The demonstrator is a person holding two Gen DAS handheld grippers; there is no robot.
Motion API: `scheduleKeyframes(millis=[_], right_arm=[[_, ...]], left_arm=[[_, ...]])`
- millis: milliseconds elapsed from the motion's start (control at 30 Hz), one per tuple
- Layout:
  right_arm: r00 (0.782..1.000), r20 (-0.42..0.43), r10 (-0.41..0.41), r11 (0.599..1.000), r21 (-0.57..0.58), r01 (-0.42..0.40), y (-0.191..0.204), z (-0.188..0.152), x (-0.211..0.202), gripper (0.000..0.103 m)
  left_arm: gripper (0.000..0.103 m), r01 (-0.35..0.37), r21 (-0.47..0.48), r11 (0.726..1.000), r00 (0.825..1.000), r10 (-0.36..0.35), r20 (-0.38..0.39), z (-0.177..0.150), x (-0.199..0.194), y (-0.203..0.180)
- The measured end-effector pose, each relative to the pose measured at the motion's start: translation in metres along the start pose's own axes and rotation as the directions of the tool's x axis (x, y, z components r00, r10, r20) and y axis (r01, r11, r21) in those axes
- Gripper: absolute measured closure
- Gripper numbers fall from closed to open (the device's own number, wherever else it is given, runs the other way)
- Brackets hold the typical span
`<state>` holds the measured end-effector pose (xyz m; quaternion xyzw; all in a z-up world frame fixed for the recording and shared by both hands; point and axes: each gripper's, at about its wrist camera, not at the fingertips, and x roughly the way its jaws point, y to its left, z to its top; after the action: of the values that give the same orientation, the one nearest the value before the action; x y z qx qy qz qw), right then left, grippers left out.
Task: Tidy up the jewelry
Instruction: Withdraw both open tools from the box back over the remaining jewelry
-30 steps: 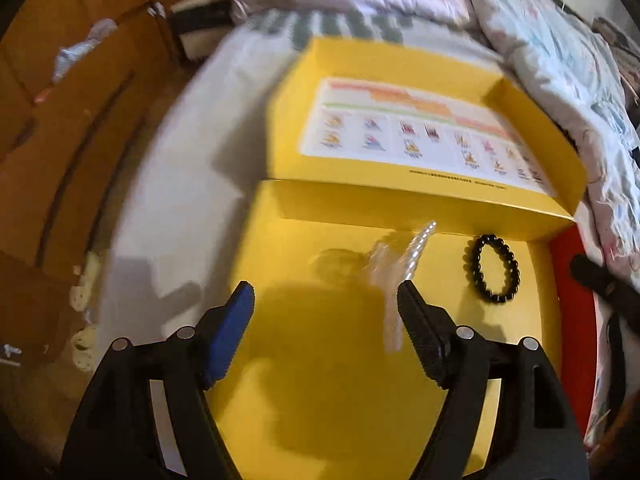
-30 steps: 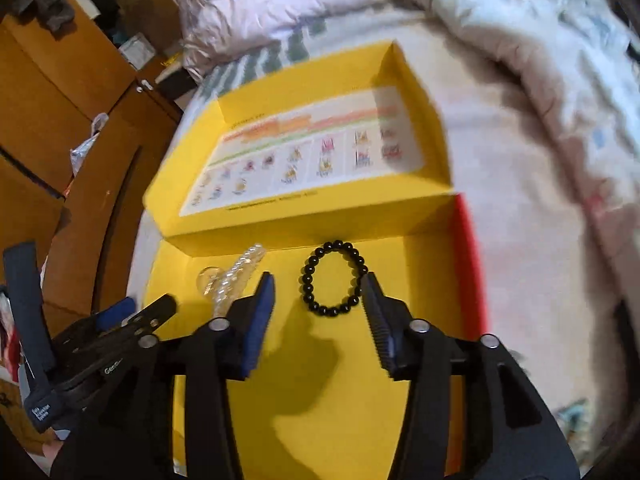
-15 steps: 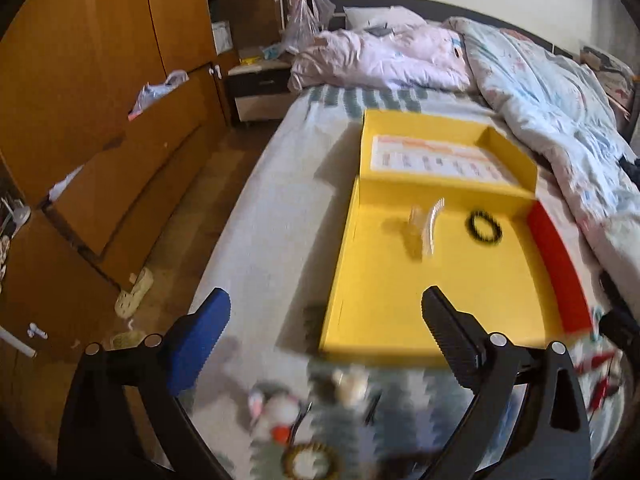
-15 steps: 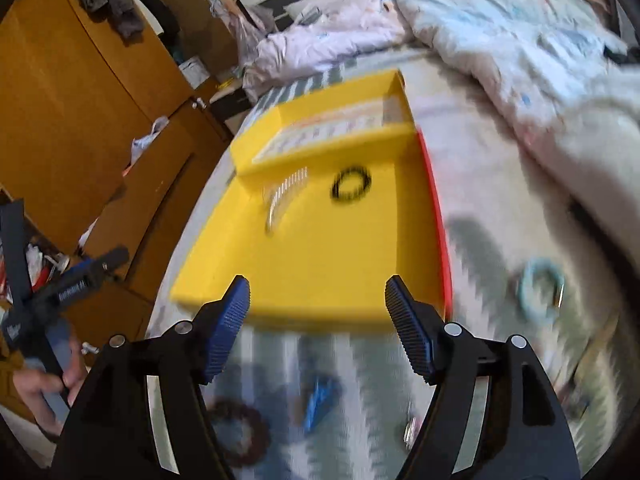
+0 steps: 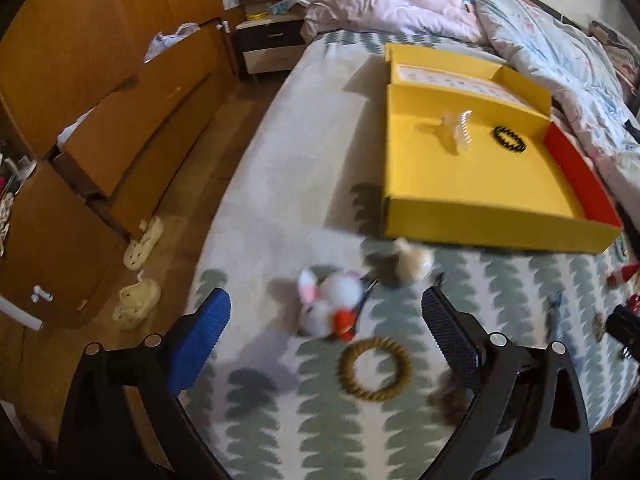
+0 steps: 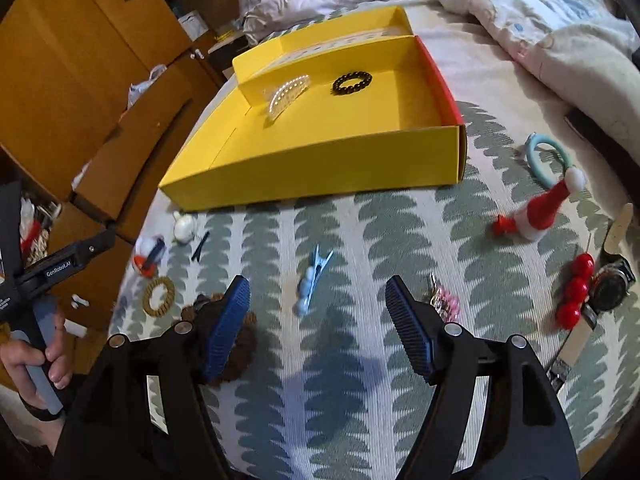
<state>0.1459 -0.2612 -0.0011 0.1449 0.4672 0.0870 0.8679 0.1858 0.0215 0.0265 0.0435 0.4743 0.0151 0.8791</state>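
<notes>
A yellow box lies on the bed with a black bead bracelet and a clear pearl bracelet inside. My left gripper is open and empty, above a tan ring bracelet and a white pompom hair tie. My right gripper is open and empty, just behind a blue hair clip. A pink item lies by its right finger.
Around the right gripper lie red beads, a watch, a red-white pin, a light-blue ring and a brown scrunchie. Wooden drawers stand left of the bed. Rumpled blankets lie at the far right.
Both grippers have pulled back from inside the yellow box to the near part of the bed, over the loose jewelry. Both stay open and empty; the two bracelets stay in the box.
</notes>
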Motion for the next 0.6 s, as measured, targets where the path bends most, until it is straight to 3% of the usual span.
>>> scheduleKeyframes(millis=[133,267,467,600], right_arm=[[0.998,0.028,-0.061,0.998,-0.024,0.062,-0.002,-0.007,-0.012,0.029],[0.998,0.021,-0.062,0.998,0.028,0.062,-0.019,-0.011,-0.018,0.028],[0.988,-0.028,-0.150,0.988,0.033,0.151,-0.035,-0.018,-0.009,0.028],[0.984,-0.046,-0.174,0.984,0.032,0.176,-0.040,-0.019,-0.002,0.028]], left_arm=[[0.008,0.042,-0.013,0.999,0.997,-0.043,-0.067,-0.023,0.009,0.006],[0.008,0.114,-0.004,0.993,0.989,-0.114,-0.094,-0.037,0.007,-0.004],[0.008,0.107,0.060,0.993,0.993,-0.103,-0.053,-0.037,-0.004,-0.028],[0.008,0.060,0.075,0.995,0.995,-0.054,-0.089,-0.037,0.005,-0.034]])
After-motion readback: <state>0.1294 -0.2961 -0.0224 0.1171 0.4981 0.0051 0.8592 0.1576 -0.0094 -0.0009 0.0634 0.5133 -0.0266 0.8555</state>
